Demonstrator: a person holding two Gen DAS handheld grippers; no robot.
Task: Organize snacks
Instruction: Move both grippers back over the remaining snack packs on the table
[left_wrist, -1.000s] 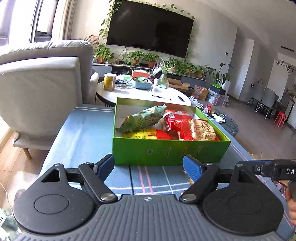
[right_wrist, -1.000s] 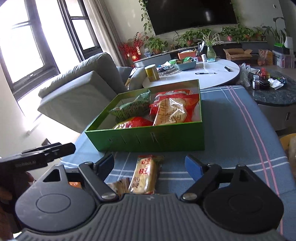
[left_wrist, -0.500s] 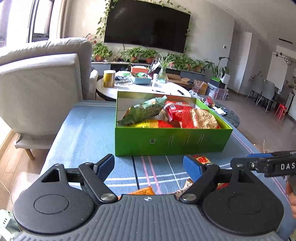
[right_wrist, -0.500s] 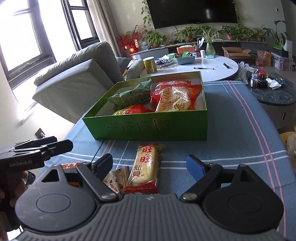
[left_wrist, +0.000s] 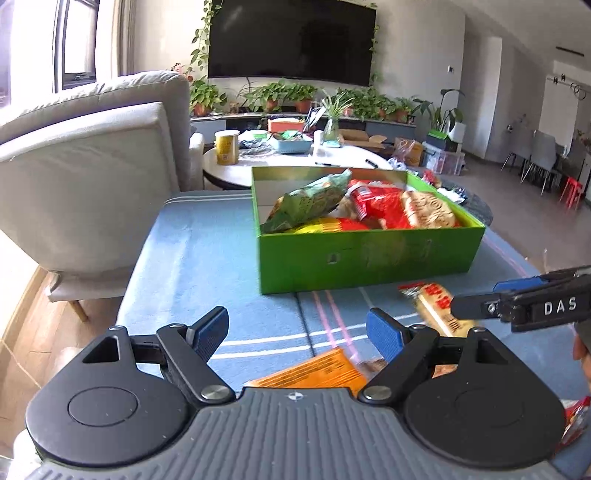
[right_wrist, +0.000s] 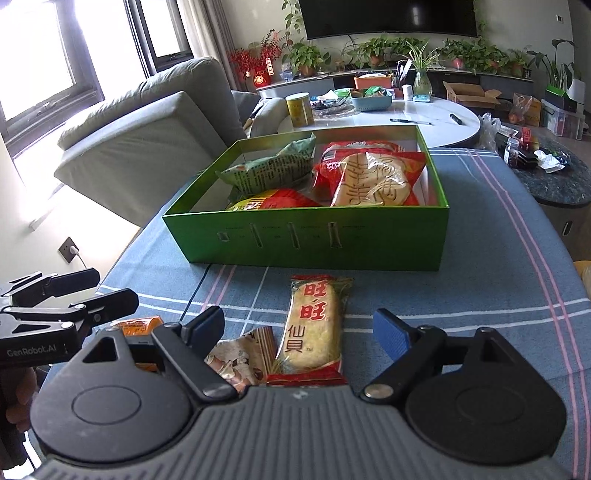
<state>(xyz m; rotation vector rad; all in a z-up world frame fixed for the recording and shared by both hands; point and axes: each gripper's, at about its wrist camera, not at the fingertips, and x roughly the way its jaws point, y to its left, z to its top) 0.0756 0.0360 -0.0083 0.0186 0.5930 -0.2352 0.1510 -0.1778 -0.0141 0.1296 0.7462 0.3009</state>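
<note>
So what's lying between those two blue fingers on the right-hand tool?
In the right wrist view, a rice cracker packet lies on the blue tablecloth between the open right gripper's fingers, untouched.

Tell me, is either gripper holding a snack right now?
No. Left gripper and right gripper are both open and empty; the rice cracker pack lies on the tablecloth.

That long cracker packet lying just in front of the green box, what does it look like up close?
The rice cracker packet is a long clear plastic wrapper with red ends and red Chinese characters, showing pale yellowish crackers inside. It lies flat on the blue striped tablecloth, lengthwise toward the green box but apart from it. A smaller brown wrapper lies against its left side. Nothing grips it.
</note>
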